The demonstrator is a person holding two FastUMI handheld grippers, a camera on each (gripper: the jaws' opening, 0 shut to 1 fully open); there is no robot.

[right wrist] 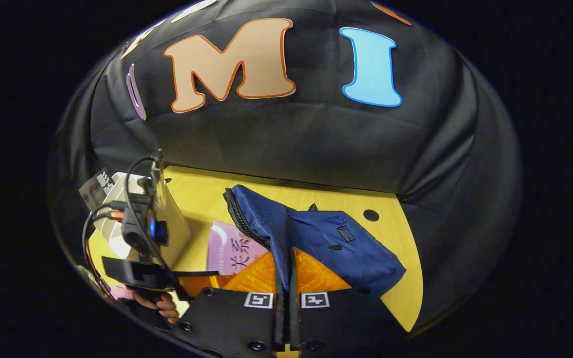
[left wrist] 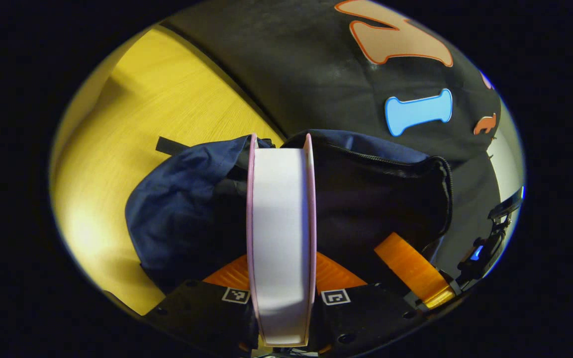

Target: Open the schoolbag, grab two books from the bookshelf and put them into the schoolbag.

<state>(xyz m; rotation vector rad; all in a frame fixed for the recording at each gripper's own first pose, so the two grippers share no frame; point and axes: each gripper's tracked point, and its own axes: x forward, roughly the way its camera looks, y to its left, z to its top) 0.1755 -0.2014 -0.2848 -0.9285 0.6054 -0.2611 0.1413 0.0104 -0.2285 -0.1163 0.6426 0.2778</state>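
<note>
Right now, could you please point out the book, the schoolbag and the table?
book (left wrist: 280, 238): left gripper view, page edge.
schoolbag (right wrist: 346, 248): right gripper view, blue outer panel.
table (left wrist: 142, 119): left gripper view, bare yellow top.

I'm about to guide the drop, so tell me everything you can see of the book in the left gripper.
The book is thick, with thin pink covers and a white page block. It stands on edge, page edges facing the camera, clamped between the left gripper fingers. Its far end sits at the open mouth of the navy schoolbag.
</note>
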